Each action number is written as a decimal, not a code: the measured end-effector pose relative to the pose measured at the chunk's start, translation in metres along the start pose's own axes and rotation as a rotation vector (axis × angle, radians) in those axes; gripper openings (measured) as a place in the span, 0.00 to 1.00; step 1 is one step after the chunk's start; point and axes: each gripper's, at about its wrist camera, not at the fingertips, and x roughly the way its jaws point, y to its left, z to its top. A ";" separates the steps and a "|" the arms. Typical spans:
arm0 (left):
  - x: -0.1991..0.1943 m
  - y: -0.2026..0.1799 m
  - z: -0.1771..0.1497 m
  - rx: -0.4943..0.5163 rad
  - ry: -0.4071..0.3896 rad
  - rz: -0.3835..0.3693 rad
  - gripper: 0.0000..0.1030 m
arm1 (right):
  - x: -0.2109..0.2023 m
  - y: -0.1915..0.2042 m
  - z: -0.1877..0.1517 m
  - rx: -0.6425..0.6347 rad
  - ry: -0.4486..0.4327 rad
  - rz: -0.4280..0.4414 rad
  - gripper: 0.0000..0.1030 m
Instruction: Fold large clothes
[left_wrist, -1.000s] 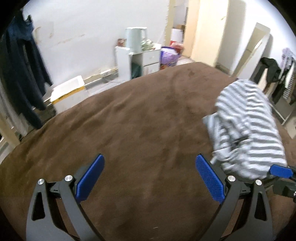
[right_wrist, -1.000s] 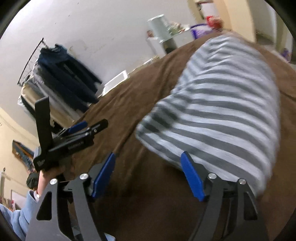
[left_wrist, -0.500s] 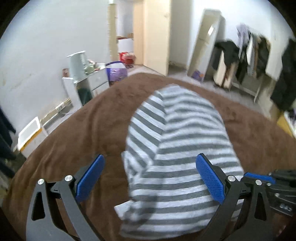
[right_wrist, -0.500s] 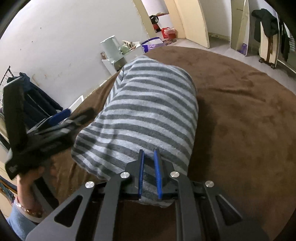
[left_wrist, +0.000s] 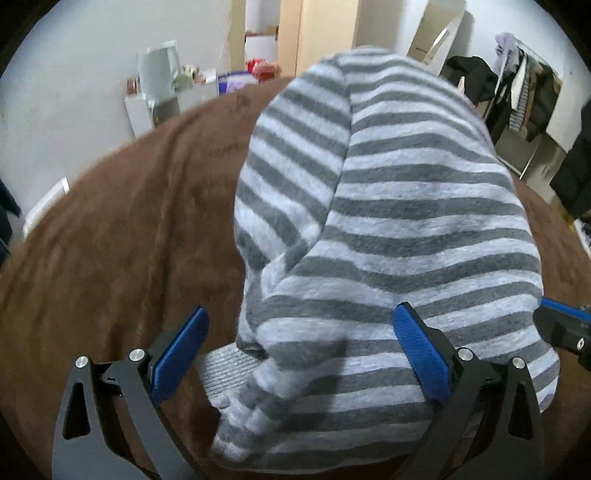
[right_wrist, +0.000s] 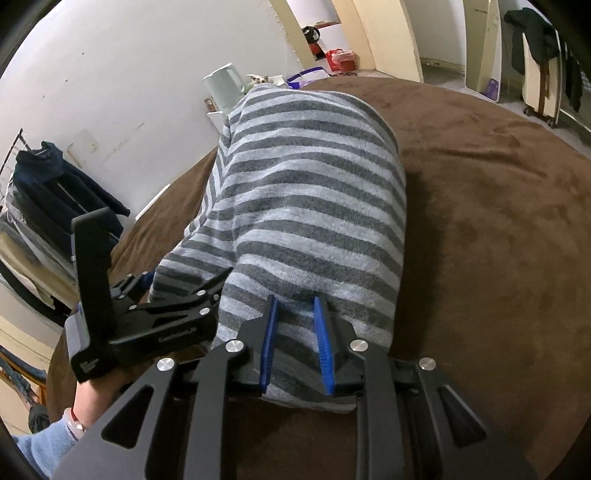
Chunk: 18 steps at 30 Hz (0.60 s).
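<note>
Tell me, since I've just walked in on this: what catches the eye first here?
The grey striped garment fills the middle, heaped on a brown bed cover. The right gripper has its near edge between blue pads, jaws opening slightly. The left gripper stands open around another part.

Both grippers point steeply down, side by side.
The left gripper (left_wrist: 299, 354) stands wide open, a hand (right_wrist: 92, 402) gripping its handle; the right gripper (right_wrist: 297, 347) has narrow jaws now opening, striped cloth (right_wrist: 295, 206) between its pads.
</note>
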 end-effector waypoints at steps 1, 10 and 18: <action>0.001 0.002 -0.001 -0.009 0.006 -0.010 0.95 | 0.000 0.001 -0.001 -0.002 -0.005 -0.001 0.21; -0.002 -0.009 0.004 0.050 0.007 0.008 0.95 | -0.001 -0.005 0.002 0.014 0.007 0.010 0.21; -0.032 0.019 0.028 0.024 -0.038 -0.039 0.94 | -0.029 -0.032 0.012 0.067 -0.049 0.120 0.82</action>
